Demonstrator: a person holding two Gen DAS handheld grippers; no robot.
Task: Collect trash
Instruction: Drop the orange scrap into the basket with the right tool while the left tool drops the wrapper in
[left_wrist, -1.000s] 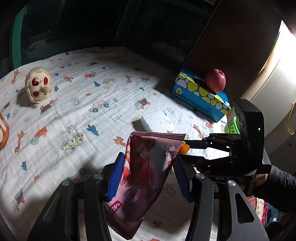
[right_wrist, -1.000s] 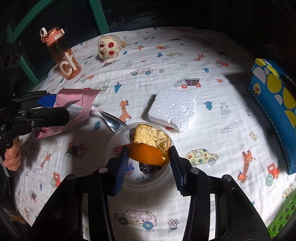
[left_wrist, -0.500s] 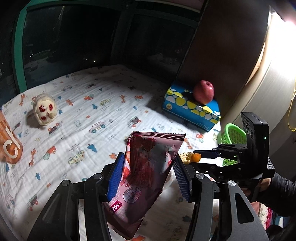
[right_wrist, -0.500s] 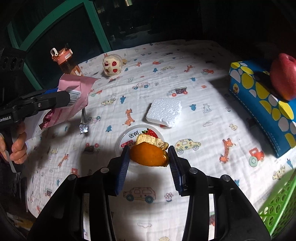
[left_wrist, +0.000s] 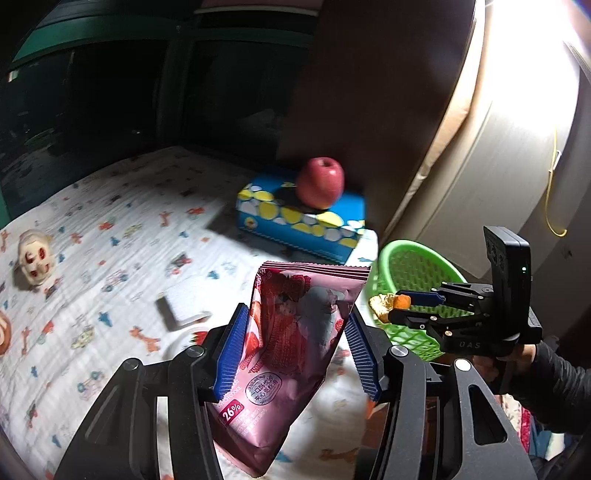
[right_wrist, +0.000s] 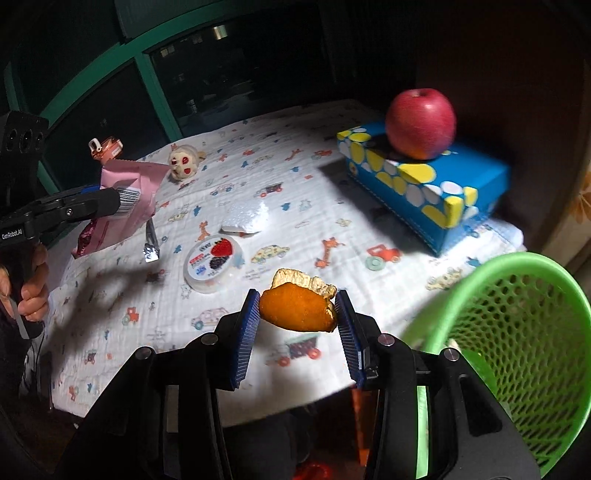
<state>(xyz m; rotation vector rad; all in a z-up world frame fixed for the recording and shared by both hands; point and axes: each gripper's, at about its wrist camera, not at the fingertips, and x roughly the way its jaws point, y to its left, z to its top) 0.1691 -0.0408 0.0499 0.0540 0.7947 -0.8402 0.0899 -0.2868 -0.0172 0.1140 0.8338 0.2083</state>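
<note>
My left gripper (left_wrist: 291, 347) is shut on a pink snack wrapper (left_wrist: 291, 339) and holds it in the air above the table; it shows at the left of the right wrist view (right_wrist: 125, 201). My right gripper (right_wrist: 297, 317) is shut on a piece of orange peel (right_wrist: 297, 310), raised near the table's front edge, just left of the green mesh basket (right_wrist: 517, 332). In the left wrist view the right gripper (left_wrist: 402, 304) holds the peel (left_wrist: 391, 304) at the basket's rim (left_wrist: 402, 251).
On the printed cloth lie a white foam block (right_wrist: 245, 218), a round yoghurt lid (right_wrist: 214, 260), a foil scrap (right_wrist: 151, 243) and a small plush toy (right_wrist: 183, 162). A red apple (right_wrist: 421, 122) rests on a blue tissue box (right_wrist: 424, 188). An orange bottle (right_wrist: 107, 147) stands far left.
Both grippers have lifted and swung right toward the green basket, each still holding its item. The basket has come fully into view.
</note>
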